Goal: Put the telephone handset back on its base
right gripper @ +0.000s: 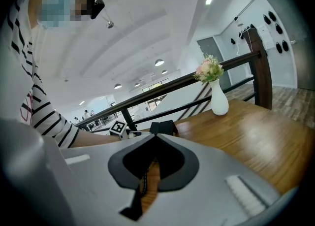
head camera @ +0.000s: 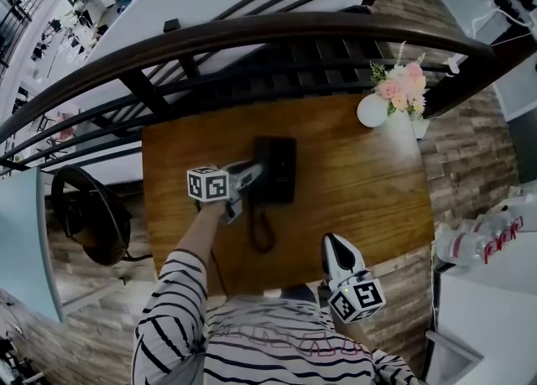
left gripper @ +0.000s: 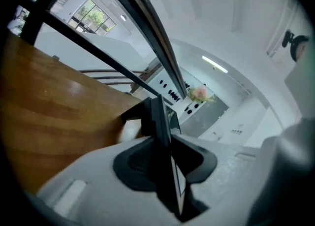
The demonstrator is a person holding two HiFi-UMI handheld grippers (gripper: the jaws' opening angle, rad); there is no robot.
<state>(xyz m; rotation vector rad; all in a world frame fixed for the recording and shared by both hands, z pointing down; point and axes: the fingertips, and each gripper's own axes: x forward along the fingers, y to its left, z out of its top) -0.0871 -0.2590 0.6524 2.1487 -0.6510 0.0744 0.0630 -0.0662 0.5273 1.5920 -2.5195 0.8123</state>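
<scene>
A black telephone (head camera: pixel 281 169) stands in the middle of the wooden table (head camera: pixel 369 182). Its handset (head camera: pixel 258 172) lies along the left side of the base, and the coiled cord (head camera: pixel 262 231) loops toward me. My left gripper (head camera: pixel 248 178) reaches in from the left with its jaws on either side of the handset (left gripper: pixel 160 121). The pads stand a little off it. My right gripper (head camera: pixel 333 247) hovers low over the table's near right part, apart from the phone. It is shut with nothing in it. In the right gripper view the phone (right gripper: pixel 163 127) sits ahead.
A white vase (head camera: pixel 372 111) of pink flowers stands at the table's far right corner. A dark railing (head camera: pixel 252 35) runs behind the table. A dark round object (head camera: pixel 88 215) lies left of the table, and bottles (head camera: pixel 478 241) stand on a white surface to the right.
</scene>
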